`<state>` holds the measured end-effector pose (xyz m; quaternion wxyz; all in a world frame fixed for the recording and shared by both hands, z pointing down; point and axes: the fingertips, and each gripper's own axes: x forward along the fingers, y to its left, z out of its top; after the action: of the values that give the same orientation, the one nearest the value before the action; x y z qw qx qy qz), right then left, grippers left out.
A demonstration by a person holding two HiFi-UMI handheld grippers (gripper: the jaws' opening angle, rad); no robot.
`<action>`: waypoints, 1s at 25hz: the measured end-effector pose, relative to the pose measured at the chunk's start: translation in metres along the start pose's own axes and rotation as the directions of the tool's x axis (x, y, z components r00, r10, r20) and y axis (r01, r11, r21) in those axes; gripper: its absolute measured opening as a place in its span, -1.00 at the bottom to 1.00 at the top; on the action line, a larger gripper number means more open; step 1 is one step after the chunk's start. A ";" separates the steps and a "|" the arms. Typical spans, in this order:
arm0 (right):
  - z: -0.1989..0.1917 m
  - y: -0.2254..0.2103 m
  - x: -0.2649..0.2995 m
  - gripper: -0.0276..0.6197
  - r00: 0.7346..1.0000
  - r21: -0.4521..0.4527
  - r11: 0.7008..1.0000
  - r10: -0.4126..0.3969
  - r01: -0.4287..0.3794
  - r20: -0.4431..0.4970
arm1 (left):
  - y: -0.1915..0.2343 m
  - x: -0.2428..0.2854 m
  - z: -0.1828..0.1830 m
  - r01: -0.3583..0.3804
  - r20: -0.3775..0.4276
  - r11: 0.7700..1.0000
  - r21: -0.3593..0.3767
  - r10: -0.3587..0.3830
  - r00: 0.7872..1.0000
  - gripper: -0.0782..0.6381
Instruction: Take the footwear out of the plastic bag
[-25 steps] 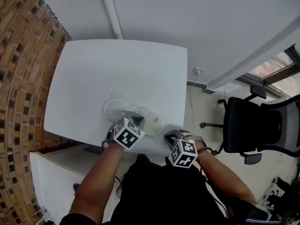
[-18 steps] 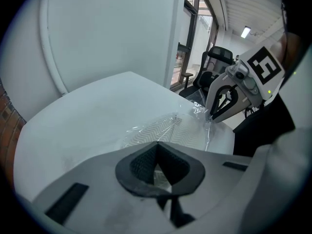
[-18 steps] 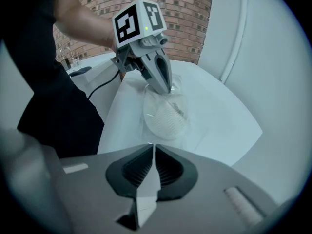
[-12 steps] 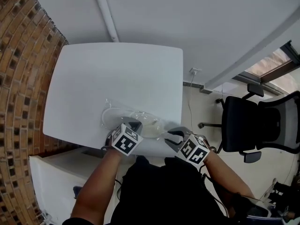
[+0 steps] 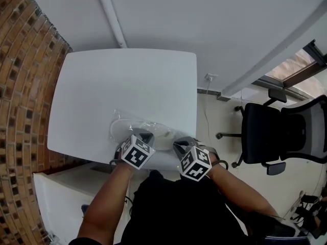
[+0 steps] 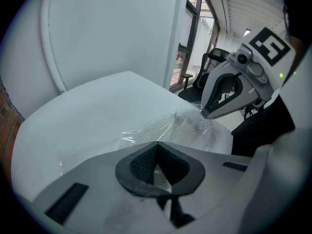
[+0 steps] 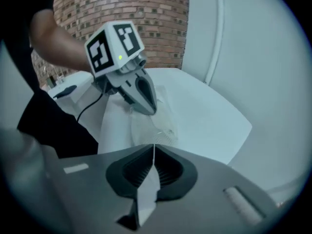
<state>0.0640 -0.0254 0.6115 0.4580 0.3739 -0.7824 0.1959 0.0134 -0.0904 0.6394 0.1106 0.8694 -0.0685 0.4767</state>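
Observation:
A clear plastic bag [image 5: 148,127] lies at the near edge of the white table [image 5: 127,80]. White footwear [image 6: 158,129] with a zigzag-patterned sole shows through the film. My left gripper [image 5: 146,136] is shut on the bag's near left edge, and film shows pinched between its pads [image 6: 156,172]. My right gripper [image 5: 178,146] sits at the bag's near right corner, its jaws closing tight on a strip of film [image 7: 148,184]. From each gripper view the other gripper is in sight: the left gripper [image 7: 147,107] and the right gripper [image 6: 206,114] face each other across the bag.
A brick wall [image 5: 25,86] runs along the table's left side. A black office chair [image 5: 271,137] stands on the floor to the right, past a wall cable. A white cabinet top [image 5: 61,188] lies below the table's near left corner.
The right gripper stood wide open off the bag's corner half a second ago; it has since moved left and shut on the film. The left gripper has kept its hold.

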 end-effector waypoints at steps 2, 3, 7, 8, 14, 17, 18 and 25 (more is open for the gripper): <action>-0.015 0.002 0.010 -0.80 0.998 -0.048 0.999 -0.021 0.018 -0.065 | 0.000 -0.001 0.000 -0.001 0.001 1.000 -0.002 0.001 1.000 -0.76; -0.024 0.001 0.014 -0.72 0.995 -0.054 0.998 -0.027 0.022 -0.094 | -0.001 -0.001 0.000 -0.001 0.001 1.000 -0.002 0.001 1.000 -0.76; -0.052 -0.006 0.021 -0.57 0.986 -0.023 0.999 -0.026 0.023 -0.162 | -0.002 -0.003 -0.004 -0.007 -0.014 1.000 0.010 0.007 1.000 -0.76; -0.055 -0.007 0.022 -0.56 0.986 -0.019 1.000 -0.026 0.023 -0.167 | -0.002 -0.004 -0.006 -0.010 -0.016 1.000 0.012 0.010 1.000 -0.76; -0.054 -0.014 0.025 -0.53 0.991 -0.034 0.999 -0.024 0.019 -0.133 | -0.006 -0.012 -0.018 -0.019 -0.026 1.000 -0.006 0.019 0.999 -0.76; -0.051 -0.016 0.027 -0.45 0.994 -0.066 0.998 0.001 -0.009 -0.110 | -0.009 -0.016 -0.025 -0.024 -0.033 0.999 -0.024 0.023 0.999 -0.76; -0.050 -0.017 0.027 -0.44 0.995 -0.079 0.997 0.009 -0.017 -0.104 | -0.010 -0.017 -0.026 -0.024 -0.034 0.999 -0.033 0.023 0.999 -0.76; -0.038 -0.025 0.028 -0.30 0.996 -0.135 0.988 0.072 -0.080 -0.058 | -0.022 -0.022 -0.033 -0.027 -0.027 0.996 -0.086 0.025 0.999 -0.76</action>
<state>0.0961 -0.0285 0.6540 0.4955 0.3059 -0.7952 0.1688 -0.0202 -0.0600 0.6352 0.1428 0.8566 -0.0988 0.4859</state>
